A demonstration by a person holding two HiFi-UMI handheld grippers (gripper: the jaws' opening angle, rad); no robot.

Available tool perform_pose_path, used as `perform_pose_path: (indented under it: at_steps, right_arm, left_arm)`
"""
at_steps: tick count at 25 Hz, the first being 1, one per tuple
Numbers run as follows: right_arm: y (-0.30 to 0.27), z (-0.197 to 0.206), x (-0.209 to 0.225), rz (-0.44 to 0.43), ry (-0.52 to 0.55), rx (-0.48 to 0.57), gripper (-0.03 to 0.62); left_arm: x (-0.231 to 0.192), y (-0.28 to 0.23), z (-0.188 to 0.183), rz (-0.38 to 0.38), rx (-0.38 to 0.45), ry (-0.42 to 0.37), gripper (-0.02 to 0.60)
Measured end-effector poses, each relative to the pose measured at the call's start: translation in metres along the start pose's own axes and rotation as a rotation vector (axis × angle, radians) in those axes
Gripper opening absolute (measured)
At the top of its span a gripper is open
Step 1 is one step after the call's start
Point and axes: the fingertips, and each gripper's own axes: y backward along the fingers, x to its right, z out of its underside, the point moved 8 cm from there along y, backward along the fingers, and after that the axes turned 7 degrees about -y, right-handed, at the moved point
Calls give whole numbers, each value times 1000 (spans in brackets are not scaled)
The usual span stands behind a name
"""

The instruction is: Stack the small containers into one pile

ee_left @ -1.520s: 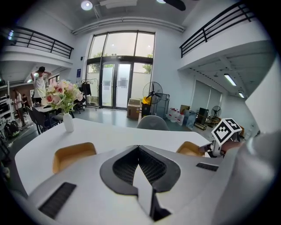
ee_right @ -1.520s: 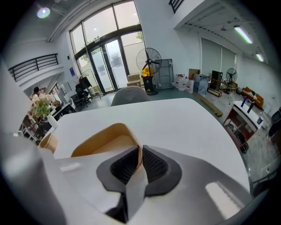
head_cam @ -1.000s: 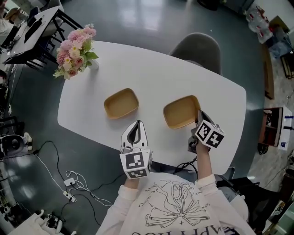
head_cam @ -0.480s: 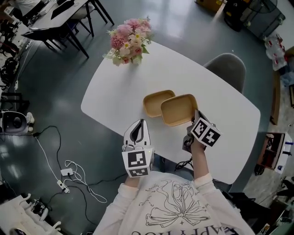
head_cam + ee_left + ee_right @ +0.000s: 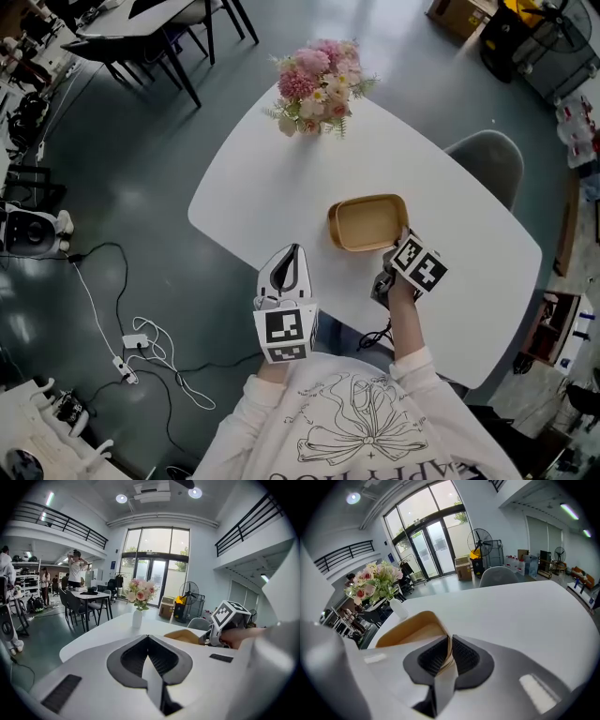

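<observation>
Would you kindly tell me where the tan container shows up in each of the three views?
Head view: the tan container sits right of centre, at the tip of the right tool.
Left gripper view: the container is a tan sliver right of centre.
Right gripper view: the container lies left of centre, rim between the jaws.
Shared landmark: the vase of flowers.

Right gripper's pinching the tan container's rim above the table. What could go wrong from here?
1. The right gripper clamps only the thin rim of the tan container, near one corner, so it may tilt or slip.
2. The head view shows a single container outline, so it is unclear whether this one sits squarely in another. Letting go now might leave it cocked.
</observation>
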Motion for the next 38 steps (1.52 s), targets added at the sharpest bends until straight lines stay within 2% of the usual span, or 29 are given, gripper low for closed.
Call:
perform_pose_path:
  at_steps: [11, 13, 15, 19, 22, 25, 30, 32, 35, 38]
  right_arm:
    - [-19, 17, -14, 68, 55, -25, 46]
    - [-21, 19, -15, 42, 58, -27, 72]
    - [-20, 19, -17, 2, 56, -26, 185]
    - [-6, 12, -26, -79, 119, 34, 193]
    - [14, 1, -38, -200, 195, 115, 193]
    - [40, -13, -50, -309, 299, 214, 178]
    - [88, -39, -67, -419, 463, 394, 91]
    - [103, -47, -69, -443, 496, 445, 84]
    - [121, -57, -68, -465, 525, 512, 22]
    - [135, -68, -65, -497, 526, 549, 11]
  left_arm:
    - [-25, -9, 7, -25, -27, 27, 6]
    - [-25, -10, 8, -28, -26, 30, 6]
    - [-25, -11, 7, -31, -22, 32, 6]
    - [-22, -14, -2, -32, 1, 30, 6]
    - [-14, -14, -14, -31, 33, 20, 6]
    - [-3, -14, -29, -25, 74, 7, 6]
    - [17, -14, -57, -15, 144, -16, 6]
    - [24, -13, -67, -13, 171, -21, 6]
    - [34, -8, -79, -19, 207, -28, 6]
    - [43, -2, -89, -28, 238, -35, 6]
